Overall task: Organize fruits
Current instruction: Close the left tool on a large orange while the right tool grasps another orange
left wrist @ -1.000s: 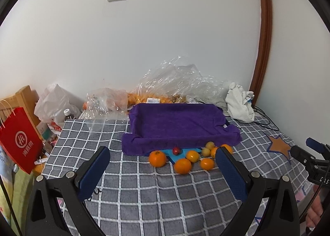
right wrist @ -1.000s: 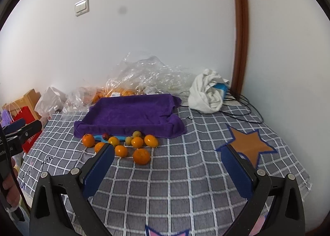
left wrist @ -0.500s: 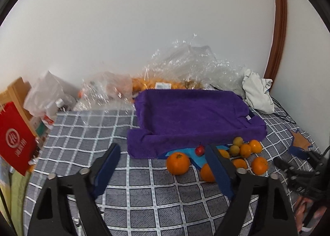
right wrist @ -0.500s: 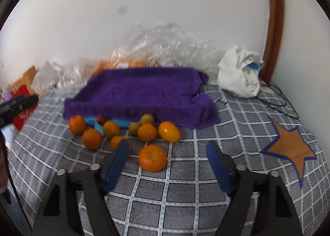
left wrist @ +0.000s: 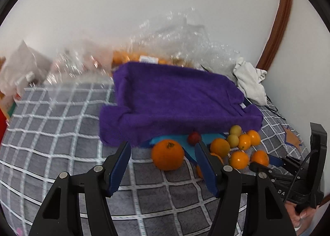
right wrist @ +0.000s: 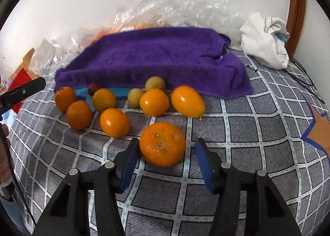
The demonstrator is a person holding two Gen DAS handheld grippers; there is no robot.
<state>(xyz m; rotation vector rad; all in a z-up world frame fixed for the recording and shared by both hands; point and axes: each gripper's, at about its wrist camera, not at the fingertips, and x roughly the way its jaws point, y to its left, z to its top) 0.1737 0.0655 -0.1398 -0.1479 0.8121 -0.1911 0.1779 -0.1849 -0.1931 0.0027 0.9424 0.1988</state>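
Several orange fruits, two small yellow-green ones and a small dark red one lie on the checked cloth in front of a tray draped in a purple towel [left wrist: 177,100] [right wrist: 165,58]. My left gripper [left wrist: 163,149] is open, its fingers on either side of a large orange [left wrist: 167,155], not touching it. My right gripper [right wrist: 167,145] is open around a big mandarin [right wrist: 163,143]; its left finger is close to the fruit. The right gripper also shows in the left wrist view [left wrist: 268,162], low at the right.
Clear plastic bags [right wrist: 171,3] with more oranges lie behind the tray against the wall. A white crumpled cloth [right wrist: 266,40] and cables sit at the right. A red bag [right wrist: 20,79] and boxes stand at the left edge. A star patch [right wrist: 321,130] is on the cloth.
Both grippers have moved forward and down to the fruit. The left now straddles the large orange, the right the big mandarin. Both jaws have narrowed a little.
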